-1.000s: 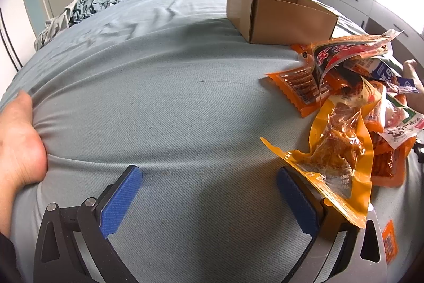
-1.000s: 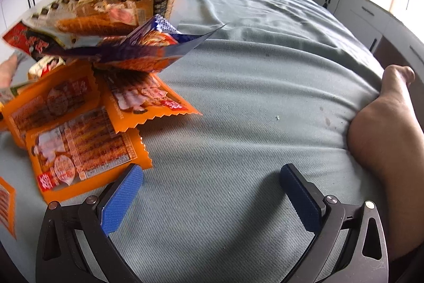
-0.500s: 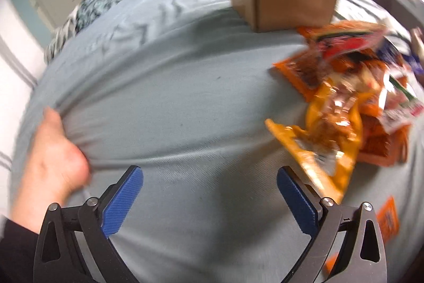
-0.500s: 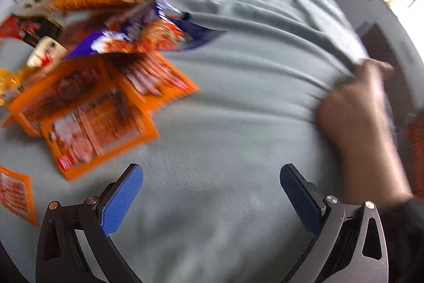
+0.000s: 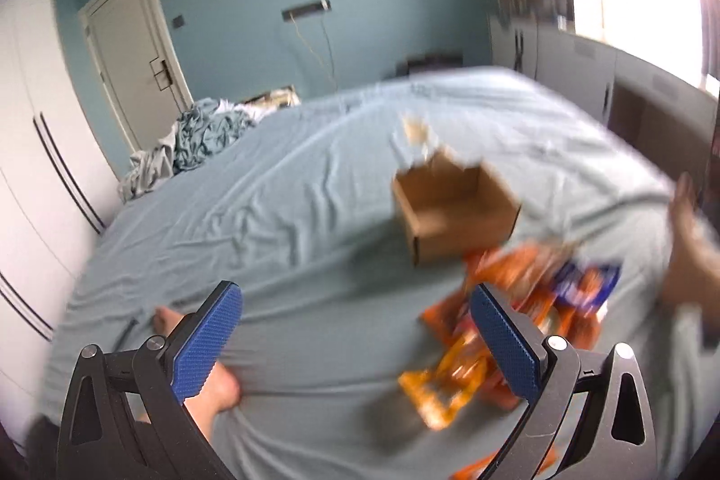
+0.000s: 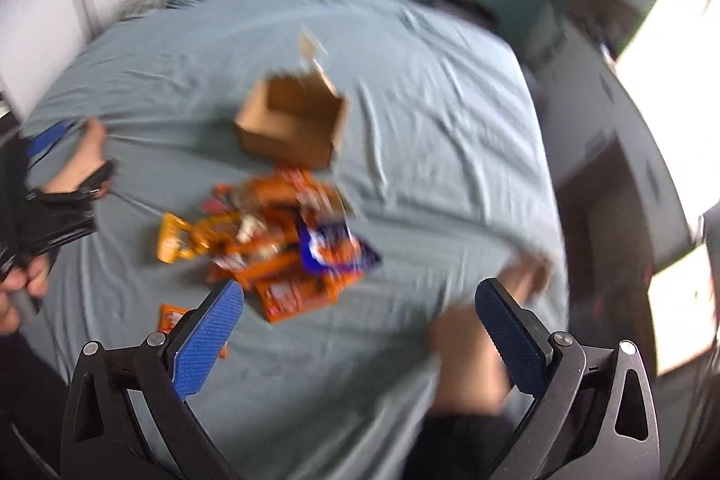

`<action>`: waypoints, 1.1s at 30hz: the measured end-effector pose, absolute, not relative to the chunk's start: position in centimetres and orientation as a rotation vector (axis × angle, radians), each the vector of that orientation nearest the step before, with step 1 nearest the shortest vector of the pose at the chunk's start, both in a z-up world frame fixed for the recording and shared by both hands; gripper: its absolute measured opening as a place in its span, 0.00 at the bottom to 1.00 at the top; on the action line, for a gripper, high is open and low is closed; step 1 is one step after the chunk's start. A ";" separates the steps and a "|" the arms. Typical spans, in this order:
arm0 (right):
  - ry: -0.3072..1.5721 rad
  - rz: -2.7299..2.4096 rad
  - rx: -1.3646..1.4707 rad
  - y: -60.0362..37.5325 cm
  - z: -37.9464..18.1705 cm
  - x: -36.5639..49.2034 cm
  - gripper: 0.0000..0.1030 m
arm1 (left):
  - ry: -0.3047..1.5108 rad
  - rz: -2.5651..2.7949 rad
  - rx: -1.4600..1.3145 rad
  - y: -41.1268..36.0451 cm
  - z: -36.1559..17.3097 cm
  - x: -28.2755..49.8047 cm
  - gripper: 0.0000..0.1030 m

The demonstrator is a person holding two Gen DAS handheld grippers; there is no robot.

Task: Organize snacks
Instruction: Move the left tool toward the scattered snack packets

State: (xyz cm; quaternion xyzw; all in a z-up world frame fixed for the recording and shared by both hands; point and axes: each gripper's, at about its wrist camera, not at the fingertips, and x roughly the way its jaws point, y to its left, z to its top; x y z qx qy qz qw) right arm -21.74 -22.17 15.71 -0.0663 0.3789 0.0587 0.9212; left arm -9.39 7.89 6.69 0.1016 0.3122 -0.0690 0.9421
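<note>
A pile of orange, yellow and blue snack packets (image 5: 517, 309) lies on the grey-blue bed sheet; it also shows in the right wrist view (image 6: 279, 241). An open, empty cardboard box (image 5: 454, 205) stands just beyond the pile, also in the right wrist view (image 6: 292, 124). My left gripper (image 5: 355, 340) is open and empty, high above the bed, left of the pile. My right gripper (image 6: 357, 327) is open and empty, high above the bed, near side of the pile. Both views are blurred by motion.
Bare feet rest on the sheet at the left (image 5: 211, 390) and right (image 6: 472, 345). Crumpled bedding (image 5: 193, 138) lies at the far left corner. A door (image 5: 130, 66) and cabinets (image 5: 585, 61) line the walls. One small orange packet (image 6: 173, 318) lies apart.
Both grippers have risen well above the bed and pulled back. The box and the snack pile now look smaller and farther away. Both grippers stay open.
</note>
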 end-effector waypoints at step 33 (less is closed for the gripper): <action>0.858 0.384 -0.271 -17.9 5.2 -10.7 1.00 | 1.006 -0.723 0.665 2.2 -2.9 -7.8 1.00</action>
